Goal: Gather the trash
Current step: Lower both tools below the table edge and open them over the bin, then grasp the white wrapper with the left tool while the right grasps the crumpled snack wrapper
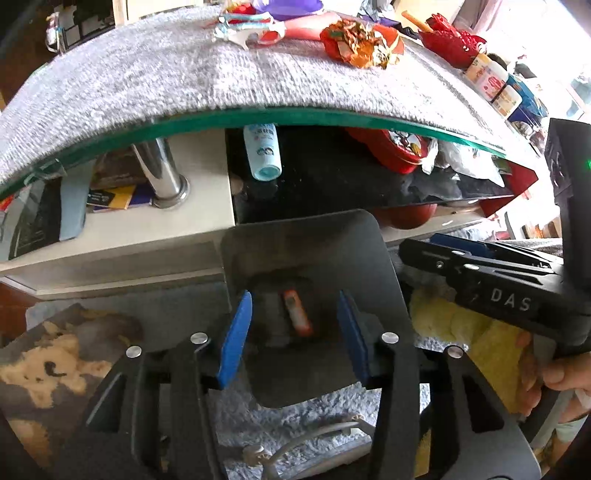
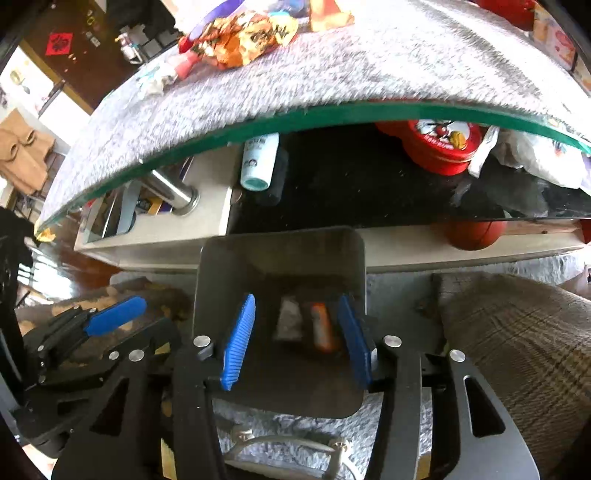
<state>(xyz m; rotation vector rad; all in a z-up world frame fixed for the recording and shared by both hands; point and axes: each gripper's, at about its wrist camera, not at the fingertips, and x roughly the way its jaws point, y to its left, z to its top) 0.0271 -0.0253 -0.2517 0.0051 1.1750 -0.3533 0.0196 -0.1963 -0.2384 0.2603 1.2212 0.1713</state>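
A dark square bin [image 1: 373,243] [image 2: 280,251] stands on the floor in front of the table. An orange wrapper [image 1: 296,312] [image 2: 322,326] lies inside it, with a grey scrap [image 2: 290,321] beside it. My left gripper [image 1: 293,339] is open and empty above the bin's mouth. My right gripper [image 2: 295,339] is open and empty above the same bin. Crumpled orange wrappers [image 1: 360,42] [image 2: 240,35] and a white-and-red wrapper [image 1: 247,27] [image 2: 162,75] lie on the grey mat on the table top.
The glass table edge [image 1: 295,112] [image 2: 332,110] juts over a lower shelf with a blue bottle [image 1: 263,151], a red tin [image 2: 443,147] and a chrome leg [image 1: 162,173]. Jars [image 1: 487,79] stand at the table's right. A cushion [image 2: 517,339] lies right of the bin.
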